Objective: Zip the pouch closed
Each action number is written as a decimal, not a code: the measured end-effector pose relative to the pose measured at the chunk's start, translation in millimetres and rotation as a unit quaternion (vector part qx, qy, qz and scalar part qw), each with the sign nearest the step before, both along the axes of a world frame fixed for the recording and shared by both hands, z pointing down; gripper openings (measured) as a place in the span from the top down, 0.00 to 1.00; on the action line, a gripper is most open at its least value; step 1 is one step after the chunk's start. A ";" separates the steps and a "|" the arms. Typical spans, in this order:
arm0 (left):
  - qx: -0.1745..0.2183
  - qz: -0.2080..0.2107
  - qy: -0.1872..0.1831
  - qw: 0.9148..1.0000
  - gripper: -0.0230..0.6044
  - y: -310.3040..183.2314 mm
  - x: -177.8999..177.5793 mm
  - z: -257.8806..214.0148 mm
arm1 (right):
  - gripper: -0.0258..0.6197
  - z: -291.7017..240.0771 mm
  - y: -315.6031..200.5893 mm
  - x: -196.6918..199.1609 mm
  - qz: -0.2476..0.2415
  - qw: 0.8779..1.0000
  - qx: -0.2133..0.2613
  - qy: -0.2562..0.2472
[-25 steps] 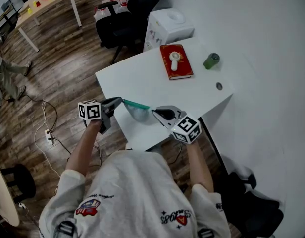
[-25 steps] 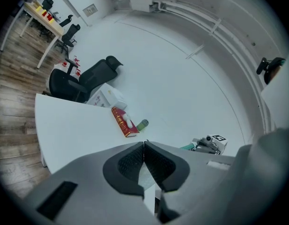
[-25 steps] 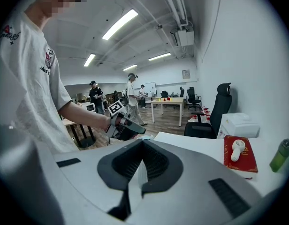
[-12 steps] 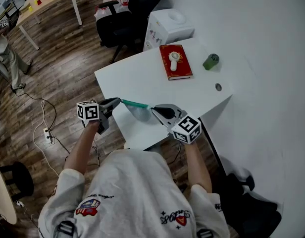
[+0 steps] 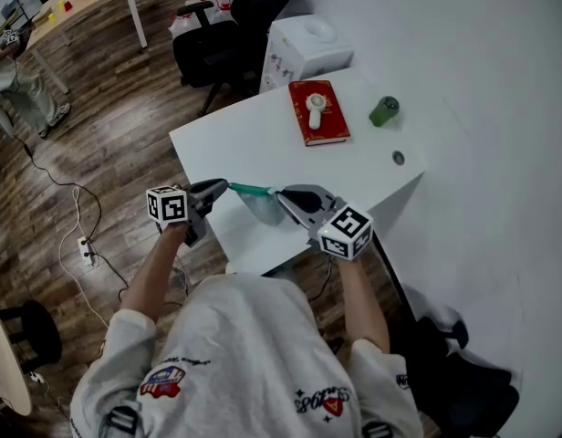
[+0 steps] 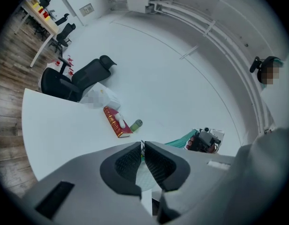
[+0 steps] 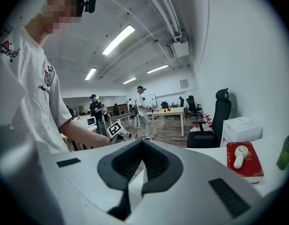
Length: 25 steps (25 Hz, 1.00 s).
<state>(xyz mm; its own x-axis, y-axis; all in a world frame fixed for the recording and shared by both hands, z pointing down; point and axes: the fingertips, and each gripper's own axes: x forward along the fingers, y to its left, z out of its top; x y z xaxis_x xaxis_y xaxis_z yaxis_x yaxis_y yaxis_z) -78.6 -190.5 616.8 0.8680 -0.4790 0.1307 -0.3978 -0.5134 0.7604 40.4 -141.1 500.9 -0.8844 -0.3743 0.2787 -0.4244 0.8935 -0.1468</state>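
Ceiling lights (image 7: 118, 39) show only in right gripper view, pouch (image 5: 260, 206) clearest overhead.

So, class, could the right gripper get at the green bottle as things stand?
Probably not yet: the right gripper is shut on the pouch, though the table between it and the green bottle looks bare.

A small fan (image 5: 318, 108) lies on a red book (image 5: 327, 131), near a green can (image 5: 385, 111), on the table (image 5: 263, 144).
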 end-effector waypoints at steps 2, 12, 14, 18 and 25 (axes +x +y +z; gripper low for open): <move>0.010 0.003 0.002 1.000 0.93 1.9 4.5 -2.1 | 0.95 -2.5 0.4 3.8 0.003 1.000 0.000 0.002; 0.087 -0.069 -0.088 0.990 0.87 -22.4 -25.8 -22.2 | 0.95 2.9 -4.8 19.7 0.035 0.999 0.008 0.032; 0.117 -0.087 -0.107 0.983 0.94 -26.9 -29.6 -33.9 | 0.95 4.0 -9.2 23.9 0.050 0.998 0.011 0.036; 0.177 -0.096 -0.164 0.966 0.96 -33.1 -29.6 -52.6 | 0.95 5.3 -20.7 29.8 0.079 0.996 0.020 0.032; 0.239 -0.109 -0.227 0.938 0.96 -43.0 -30.2 -83.9 | 0.95 -10.9 -38.1 34.9 0.132 0.990 0.045 0.019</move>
